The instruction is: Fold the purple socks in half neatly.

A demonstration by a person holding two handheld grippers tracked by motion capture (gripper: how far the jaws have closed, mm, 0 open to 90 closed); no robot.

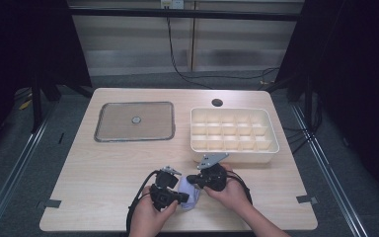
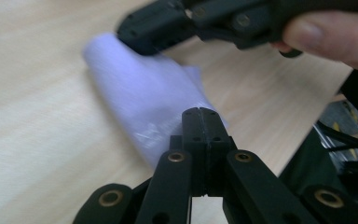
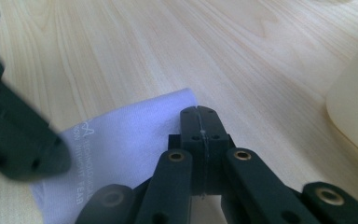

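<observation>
Near the front edge of the desk (image 1: 103, 197), a pale cloth (image 1: 189, 193) is pinched by the closed left tool (image 2: 200, 112) and closed right tool (image 3: 199, 111); uneven pulling could slip it free.

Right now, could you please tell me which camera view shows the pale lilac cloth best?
The right gripper view: the cloth lies sharp, its printed lettering visible. The left gripper view blurs it; the high view shows a small patch between the hands.

Pale lavender cloth (image 3: 121, 154), faint white lettering; light wood-grain table (image 1: 103, 173); cream divided box (image 1: 234, 131); grey tray (image 1: 134, 121).
</observation>
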